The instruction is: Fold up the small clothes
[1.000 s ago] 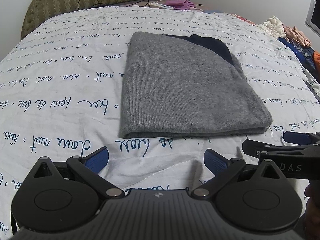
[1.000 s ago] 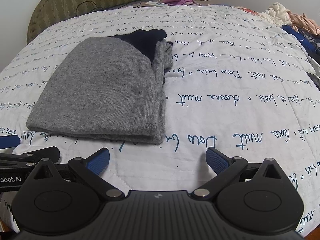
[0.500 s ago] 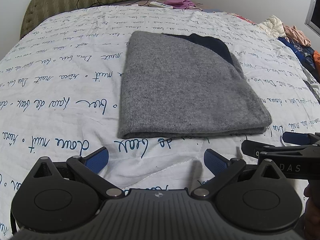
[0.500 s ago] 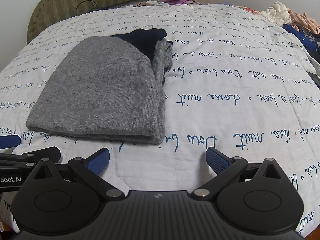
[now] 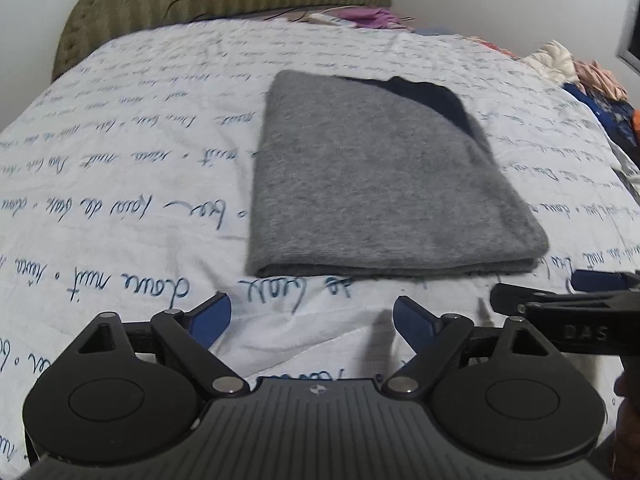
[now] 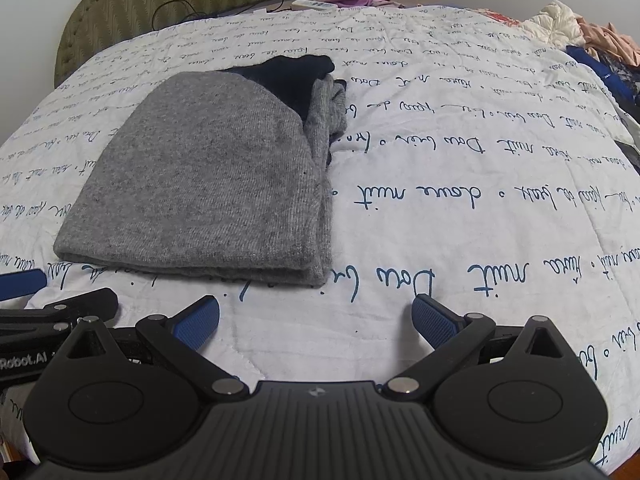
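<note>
Hovering near you: folded sweater (image 5: 372, 184) on bed (image 5: 120, 184) | your left gripper (image 5: 312, 318) spread, empty | right gripper (image 6: 316, 320) spread, empty

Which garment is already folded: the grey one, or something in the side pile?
The grey knit garment, flat mid-bed with stacked layers; the pile at the bed's far edge is crumpled.

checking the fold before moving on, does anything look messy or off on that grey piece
Mostly neat, but the grey garment's far right corner is untidy: dark navy fabric pokes out there, and bunched layers show along that edge.
</note>
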`<state>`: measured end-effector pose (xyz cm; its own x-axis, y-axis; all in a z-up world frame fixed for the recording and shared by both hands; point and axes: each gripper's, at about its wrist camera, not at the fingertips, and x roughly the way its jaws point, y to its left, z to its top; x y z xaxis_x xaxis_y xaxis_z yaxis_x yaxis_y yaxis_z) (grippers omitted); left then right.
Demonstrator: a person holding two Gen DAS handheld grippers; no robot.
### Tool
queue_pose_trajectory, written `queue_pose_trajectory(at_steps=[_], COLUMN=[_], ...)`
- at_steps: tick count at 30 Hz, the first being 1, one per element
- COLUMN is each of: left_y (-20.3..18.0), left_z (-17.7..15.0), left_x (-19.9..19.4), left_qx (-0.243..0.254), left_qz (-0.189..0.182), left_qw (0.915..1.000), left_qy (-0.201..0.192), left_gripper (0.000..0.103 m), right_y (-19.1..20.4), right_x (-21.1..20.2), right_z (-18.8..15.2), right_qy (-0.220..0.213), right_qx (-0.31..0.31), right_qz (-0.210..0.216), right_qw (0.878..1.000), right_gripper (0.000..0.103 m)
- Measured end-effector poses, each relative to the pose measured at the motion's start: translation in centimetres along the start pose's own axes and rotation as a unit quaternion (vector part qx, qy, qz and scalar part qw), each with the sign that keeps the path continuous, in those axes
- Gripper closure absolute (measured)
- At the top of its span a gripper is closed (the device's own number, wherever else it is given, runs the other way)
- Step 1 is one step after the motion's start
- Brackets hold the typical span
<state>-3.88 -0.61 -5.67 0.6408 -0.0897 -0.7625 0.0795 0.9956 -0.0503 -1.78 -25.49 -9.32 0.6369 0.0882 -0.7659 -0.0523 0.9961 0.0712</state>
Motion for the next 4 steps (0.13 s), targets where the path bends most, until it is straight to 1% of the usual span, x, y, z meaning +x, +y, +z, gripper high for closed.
queue_pose_trajectory(at_steps=[2,4], left_y=[0.14,0.21], left_z=[0.03,0.04], left_x=[-0.15,-0.34], left_qx=[0.001,0.002], left_qz=[-0.002,-0.01], left_qw=[1.0,0.9999], left_qy=[0.0,0.0], left_gripper=[0.011,0.005], right_y=[-0.1,-0.25], right_x=[-0.08,-0.04], right_z=[-0.02,0.0], right_qy=[-0.001,0.001], right_qx=[0.002,0.006], right_qz=[0.0,0.001], right_qw=[1.0,1.0], right_gripper=[0.0,0.0])
